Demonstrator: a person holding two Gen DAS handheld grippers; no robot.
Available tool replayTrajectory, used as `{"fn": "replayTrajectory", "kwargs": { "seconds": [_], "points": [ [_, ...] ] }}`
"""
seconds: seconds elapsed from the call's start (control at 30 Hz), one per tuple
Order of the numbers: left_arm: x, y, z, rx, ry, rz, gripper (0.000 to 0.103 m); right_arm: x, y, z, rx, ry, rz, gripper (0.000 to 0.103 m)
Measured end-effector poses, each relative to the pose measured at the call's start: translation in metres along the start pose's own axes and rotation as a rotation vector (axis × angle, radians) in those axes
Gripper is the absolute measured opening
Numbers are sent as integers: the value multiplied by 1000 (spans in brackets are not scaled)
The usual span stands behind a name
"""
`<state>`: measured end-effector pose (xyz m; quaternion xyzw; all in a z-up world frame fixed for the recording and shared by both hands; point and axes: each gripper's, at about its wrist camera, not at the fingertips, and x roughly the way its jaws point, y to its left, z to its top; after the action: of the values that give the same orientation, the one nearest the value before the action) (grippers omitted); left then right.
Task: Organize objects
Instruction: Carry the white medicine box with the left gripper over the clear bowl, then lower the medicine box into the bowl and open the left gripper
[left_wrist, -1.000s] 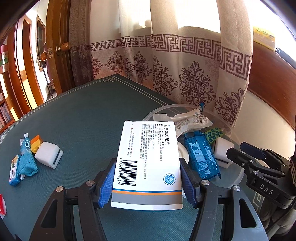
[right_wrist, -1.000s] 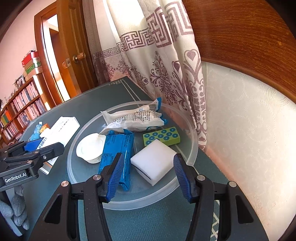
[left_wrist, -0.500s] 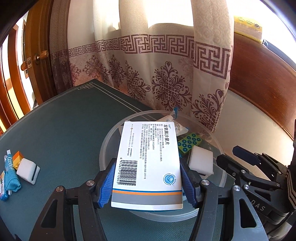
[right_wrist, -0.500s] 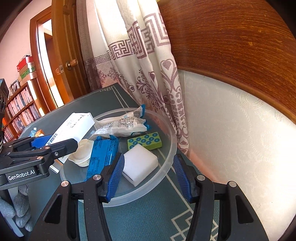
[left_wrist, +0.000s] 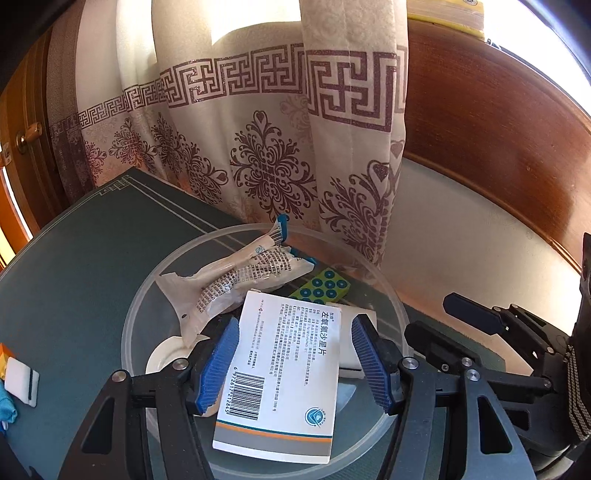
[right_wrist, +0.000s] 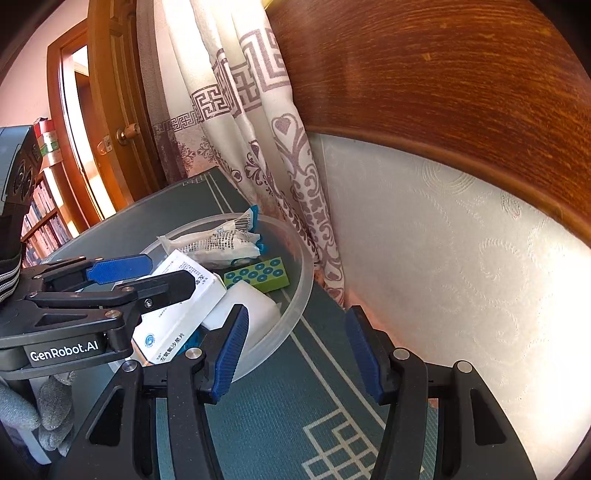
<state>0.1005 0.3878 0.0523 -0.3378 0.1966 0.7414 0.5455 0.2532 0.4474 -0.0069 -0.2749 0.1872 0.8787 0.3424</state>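
Observation:
My left gripper (left_wrist: 294, 325) is shut on a white medicine box (left_wrist: 280, 373) with a barcode, and holds it tilted over a clear round dish (left_wrist: 147, 295). In the dish lie gauze packets (left_wrist: 236, 280), a green block with blue dots (left_wrist: 321, 288), a white block (left_wrist: 354, 325) and a white round lid (left_wrist: 166, 360). In the right wrist view, the left gripper (right_wrist: 168, 275) and the box (right_wrist: 177, 314) hang over the dish (right_wrist: 303, 266). My right gripper (right_wrist: 296, 314) stands open and empty just right of the dish rim, above the green tablecloth.
A patterned curtain (left_wrist: 258, 147) and a pale wall (right_wrist: 443, 258) under wood panelling close the far side behind the dish. A white slotted block (left_wrist: 20, 376) lies at the left of the green table. A grey-gloved hand (right_wrist: 51, 406) holds the left gripper.
The left gripper has carried the box from beside the dish to over it, and the box's near end has dipped. The right gripper has drawn right, off the dish to its rim.

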Motion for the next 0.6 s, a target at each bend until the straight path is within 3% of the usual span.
{"fn": "replayTrajectory", "kwargs": {
  "seconds": [0.1,0.33,0.6],
  "points": [
    [1,2,0,-12,0,-9,68,1,-3,-1,7,4,-3,57],
    [-6,14,-4,-50,-5,3,82,4,0,-3,3,10,5,57],
    [-10,31,-13,-108,7,21,84,3,7,-3,-8,9,17,57]
  ]
}}
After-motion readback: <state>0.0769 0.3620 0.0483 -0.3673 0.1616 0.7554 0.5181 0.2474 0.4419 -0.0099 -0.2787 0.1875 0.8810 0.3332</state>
